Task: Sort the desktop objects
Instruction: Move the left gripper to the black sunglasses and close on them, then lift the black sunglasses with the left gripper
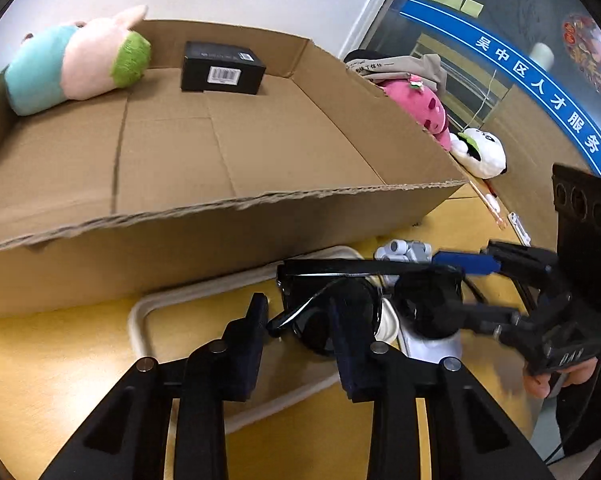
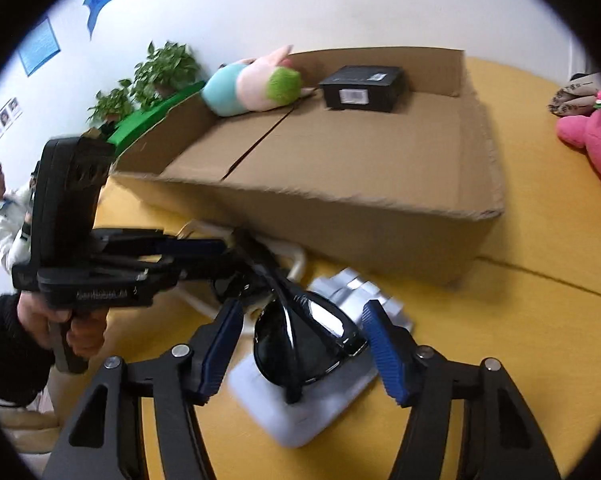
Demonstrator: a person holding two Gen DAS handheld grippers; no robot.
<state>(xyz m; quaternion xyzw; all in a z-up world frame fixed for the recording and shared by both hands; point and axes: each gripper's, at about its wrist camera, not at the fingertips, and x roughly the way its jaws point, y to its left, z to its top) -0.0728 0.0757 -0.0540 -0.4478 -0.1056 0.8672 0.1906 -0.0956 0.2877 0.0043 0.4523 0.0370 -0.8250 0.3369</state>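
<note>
Black sunglasses (image 1: 336,312) (image 2: 312,336) lie half over a cream tray (image 1: 168,304) and a white-grey device (image 2: 320,396) on the yellow table. My left gripper (image 1: 298,328) is open, its fingers straddling one lens. My right gripper (image 2: 304,344) is open with blue pads either side of the glasses; in the left wrist view it reaches in from the right (image 1: 440,280), around the far lens and temple. A big open cardboard box (image 1: 228,216) (image 2: 380,208) stands behind, holding a plush toy (image 1: 76,60) (image 2: 252,86) and a black box (image 1: 222,68) (image 2: 362,88).
A pink plush (image 1: 420,108) (image 2: 592,136) and a white panda plush (image 1: 480,152) lie right of the box, with a grey cloth behind them. Potted plants (image 2: 156,76) and a person (image 2: 0,208) are at the left. A glass partition stands at the right.
</note>
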